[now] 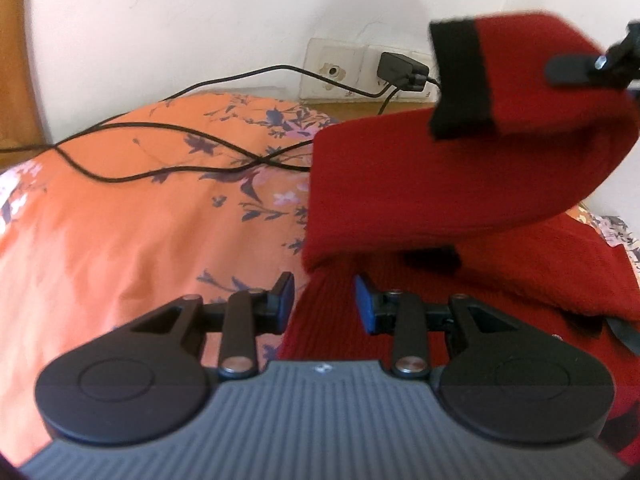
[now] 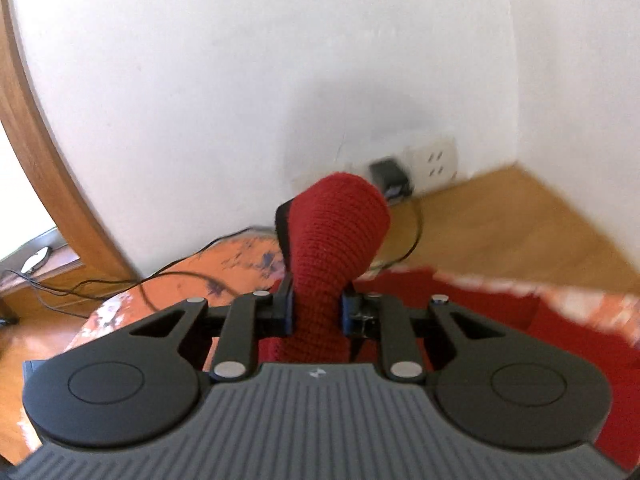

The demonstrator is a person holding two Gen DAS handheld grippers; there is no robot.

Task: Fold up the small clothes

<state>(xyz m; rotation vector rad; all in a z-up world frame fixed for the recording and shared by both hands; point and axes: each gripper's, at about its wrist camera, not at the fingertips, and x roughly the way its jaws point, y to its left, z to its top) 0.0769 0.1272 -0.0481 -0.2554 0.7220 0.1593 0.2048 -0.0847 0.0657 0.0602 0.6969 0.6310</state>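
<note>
A: Left wrist view, nearest first. Left gripper (image 1: 325,300) low over the near edge of the red knit garment (image 1: 400,312), blue-padded fingers (image 1: 362,307) spread with a clear gap, nothing between them. One finger sits over the orange floral bedcover (image 1: 120,220), the other over the knit.

B: Right wrist view differs. Right gripper (image 2: 318,312) is clamped onto a bunched sleeve (image 2: 332,236) of that same garment; knit fills the gap between the fingers and stands up past them. Black cuff only an edge-on sliver here.

A: From the left, the sleeve (image 1: 460,168) reads whole: it rises from the body of the garment, arches over to the upper right, black cuff (image 1: 460,80) hanging at the end. The right gripper's (image 1: 600,62) tip shows there, blurred (grip itself not readable from this side).

B: Garment body lies flat on the bedcover, ribbed texture, deep red, black trim.

A: Farther back: black cables (image 1: 160,152) crossing the bedcover, black charger (image 1: 402,70) plugged into the wall socket (image 1: 332,72), white wall behind.

B: My side adds a wooden floor (image 2: 500,232) to the right, and a curved wooden frame (image 2: 48,168) at left
</note>
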